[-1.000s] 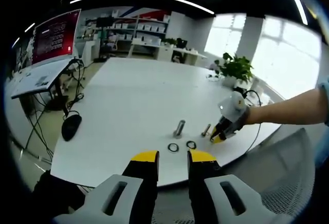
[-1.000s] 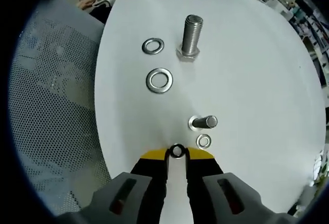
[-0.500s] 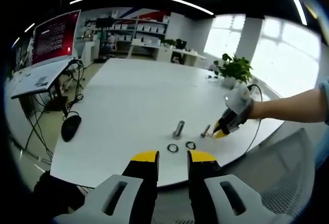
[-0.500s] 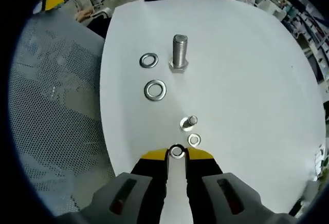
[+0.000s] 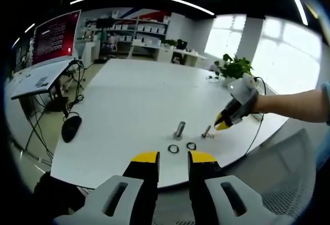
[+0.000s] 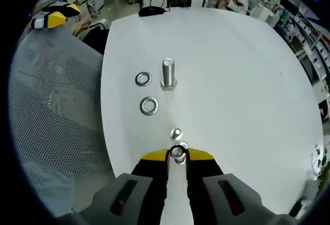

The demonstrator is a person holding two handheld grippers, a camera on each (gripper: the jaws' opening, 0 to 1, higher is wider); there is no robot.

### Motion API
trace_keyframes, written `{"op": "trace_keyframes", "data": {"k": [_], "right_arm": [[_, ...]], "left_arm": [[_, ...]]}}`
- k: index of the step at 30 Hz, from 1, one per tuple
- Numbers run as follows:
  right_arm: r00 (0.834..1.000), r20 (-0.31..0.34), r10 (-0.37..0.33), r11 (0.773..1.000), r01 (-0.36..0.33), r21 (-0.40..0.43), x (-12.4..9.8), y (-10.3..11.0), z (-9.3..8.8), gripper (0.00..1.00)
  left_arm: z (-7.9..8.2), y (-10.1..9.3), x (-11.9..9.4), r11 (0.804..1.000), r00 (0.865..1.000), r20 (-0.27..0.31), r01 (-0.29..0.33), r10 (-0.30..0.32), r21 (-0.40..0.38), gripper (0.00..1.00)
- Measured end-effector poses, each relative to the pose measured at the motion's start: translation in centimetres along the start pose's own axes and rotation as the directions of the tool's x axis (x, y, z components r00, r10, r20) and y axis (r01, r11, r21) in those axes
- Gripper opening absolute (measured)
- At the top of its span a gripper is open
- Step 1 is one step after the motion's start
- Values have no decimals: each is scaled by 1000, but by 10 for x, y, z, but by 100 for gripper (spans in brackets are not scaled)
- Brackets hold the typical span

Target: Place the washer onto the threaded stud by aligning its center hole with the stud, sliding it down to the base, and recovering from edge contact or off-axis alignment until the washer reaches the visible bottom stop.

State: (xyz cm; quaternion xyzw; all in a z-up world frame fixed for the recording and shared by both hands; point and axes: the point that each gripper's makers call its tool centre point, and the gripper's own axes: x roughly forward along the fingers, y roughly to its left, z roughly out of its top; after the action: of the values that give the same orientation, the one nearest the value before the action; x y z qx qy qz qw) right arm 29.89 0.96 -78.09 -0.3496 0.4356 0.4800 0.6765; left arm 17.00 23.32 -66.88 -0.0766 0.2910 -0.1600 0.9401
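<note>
Washer [image 6: 178,151], a small steel ring, is pinched between the yellow tips of the right tool [image 6: 178,155], held above the white table [image 6: 232,70]. Just beyond it stands the small threaded stud [image 6: 176,132], upright. This looks like the approach step: next, the ring's hole must be centred over the stud tip and lowered. The person's right arm [image 5: 294,107] reaches in, its tool angled downward. The left tool [image 5: 173,157] waits back from the table, jaws narrowly parted and empty.

Shiny bare-metal washer [image 6: 178,151], washers [image 6: 149,106] and threaded stud [image 6: 168,73] lie on a smooth, matt white tabletop [image 6: 232,80]; beside it, perforated grey mesh [image 6: 51,116].
</note>
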Motion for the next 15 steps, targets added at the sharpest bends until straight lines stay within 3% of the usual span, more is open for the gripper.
{"op": "trace_keyframes", "data": {"k": [5, 7, 10, 15], "right_arm": [[1000, 10, -8, 1000, 8, 0, -5, -7, 5, 14], [1000, 14, -8, 1000, 8, -4, -6, -8, 9, 14], [1000, 10, 1, 1000, -1, -19, -6, -6, 13, 14], [1000, 12, 19, 999, -19, -32, -3, -4, 19, 14]], "left_arm": [[1, 0, 0, 1000, 1000, 9, 1, -1, -4, 19], [9, -2, -2, 1000, 998, 60, 16, -15, -23, 20], [3, 0, 0, 1000, 1000, 17, 1, -1, -5, 19], [5, -1, -1, 1000, 999, 32, 5, -4, -7, 18]]}}
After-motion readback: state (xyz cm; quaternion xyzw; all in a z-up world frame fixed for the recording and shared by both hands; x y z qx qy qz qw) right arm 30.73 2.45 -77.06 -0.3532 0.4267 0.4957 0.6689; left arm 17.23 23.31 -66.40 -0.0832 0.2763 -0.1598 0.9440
